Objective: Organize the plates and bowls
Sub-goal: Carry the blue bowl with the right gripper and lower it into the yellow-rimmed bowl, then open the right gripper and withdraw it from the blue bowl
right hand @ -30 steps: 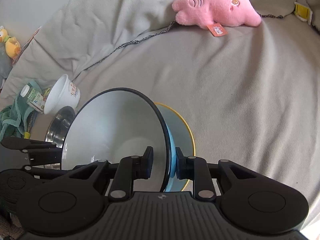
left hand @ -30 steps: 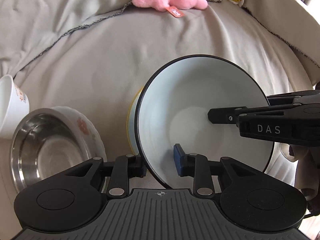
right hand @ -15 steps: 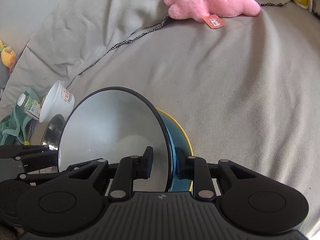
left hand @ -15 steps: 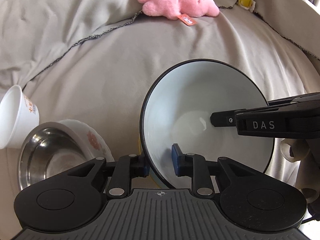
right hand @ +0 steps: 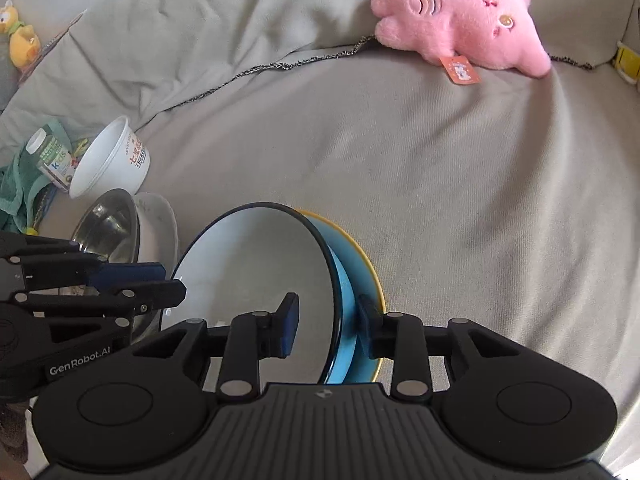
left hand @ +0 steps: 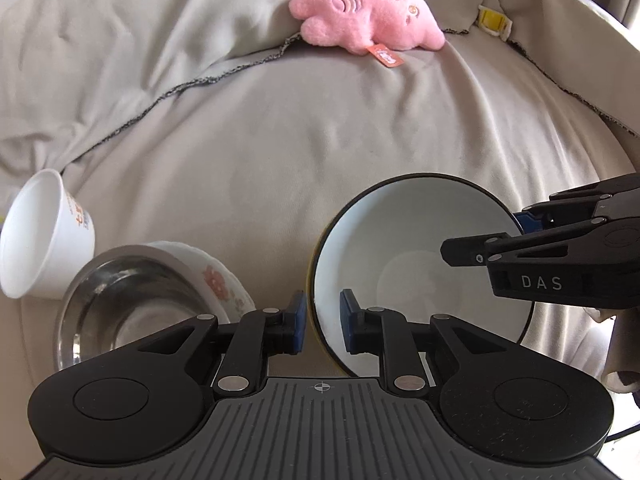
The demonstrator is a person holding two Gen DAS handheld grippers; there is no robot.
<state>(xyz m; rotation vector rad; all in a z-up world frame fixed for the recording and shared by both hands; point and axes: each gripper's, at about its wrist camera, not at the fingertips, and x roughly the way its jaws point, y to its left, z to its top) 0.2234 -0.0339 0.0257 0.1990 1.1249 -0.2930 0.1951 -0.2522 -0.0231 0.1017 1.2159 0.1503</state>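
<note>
The white bowl [left hand: 420, 264] with a dark rim stands tilted on the grey sofa [left hand: 320, 152], nested in a blue bowl [right hand: 352, 280] with a yellow edge. Only the right wrist view shows that blue bowl's side; the left view gives just a yellow sliver. The left tool [left hand: 322, 322] has been closing, its pads straddling the white bowl's near rim, the right pad against the inside, while contact on the outer side is unclear. The right tool [right hand: 326, 326] has just been opening; its pads stand apart from both rims. Left of these lie a steel bowl [left hand: 120, 304] inside a flowered bowl [left hand: 216, 276], and a white cup [left hand: 44, 232]. A pink plush toy [right hand: 460, 24] rests farther back.
</note>
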